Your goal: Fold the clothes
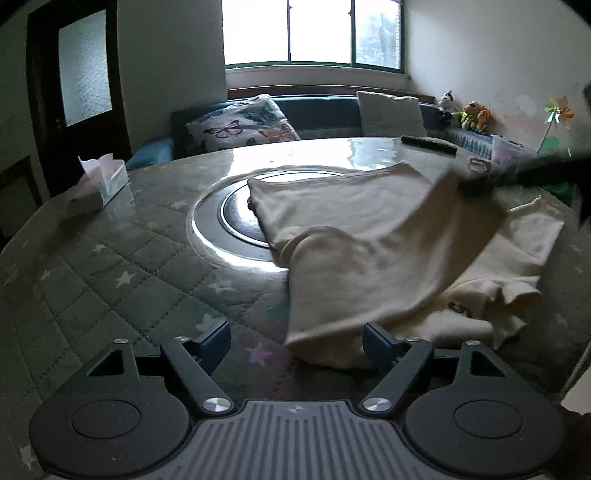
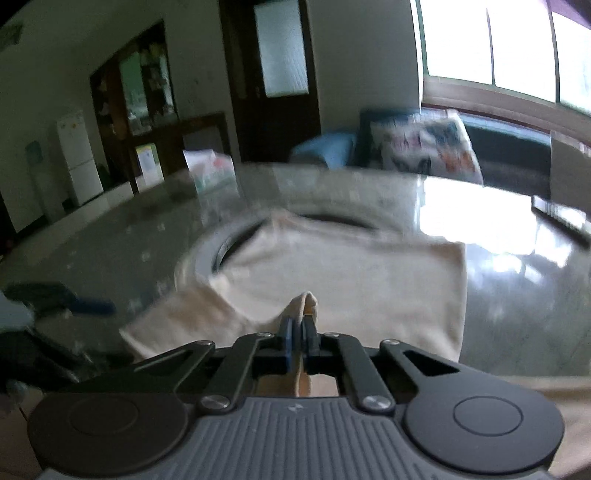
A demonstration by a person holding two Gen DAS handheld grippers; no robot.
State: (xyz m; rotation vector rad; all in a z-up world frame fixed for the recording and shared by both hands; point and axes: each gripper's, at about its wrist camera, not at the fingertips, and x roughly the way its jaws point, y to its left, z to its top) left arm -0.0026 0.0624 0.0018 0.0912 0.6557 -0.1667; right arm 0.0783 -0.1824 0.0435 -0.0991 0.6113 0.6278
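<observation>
Round counter (image 1: 92, 258) under a quilted, star-printed cover and a glossy clear sheet, with a dark round inset (image 1: 236, 218) at its centre. Cream shirt (image 1: 369, 251) spread over the right half of that counter, one edge draped across the inset, a layer lifted and folded over toward the right, a short sleeve (image 1: 513, 295) poking out beneath. Tissue box (image 1: 99, 184) well apart on the left side; dark remote (image 1: 428, 144) near the far edge, beyond the shirt. Nothing lying between either claw and the cloth.

Left claw (image 1: 297, 341) spread wide, fingers far apart, empty, hovering low over the counter at the near hem of the shirt; right-hand finger (image 1: 376, 341) just beside the cloth, contact unclear. Right claw (image 2: 300, 338) clenched on a bunched pinch of the shirt (image 2: 332, 280), fabric squeezed between the blue pads and poking out ahead of them; in the left wrist view only a dark blurred streak at the raised fold.

Beyond: blue sofa (image 1: 317, 110) under a bright window (image 1: 314, 33), butterfly cushion (image 1: 243, 123), plain cushion (image 1: 391, 110), small plush toys (image 1: 469, 112), dark door (image 1: 77, 74) with frosted glass. White fridge (image 2: 79, 158) and dark cabinet (image 2: 147, 96) in the right wrist view, heavily blurred.
</observation>
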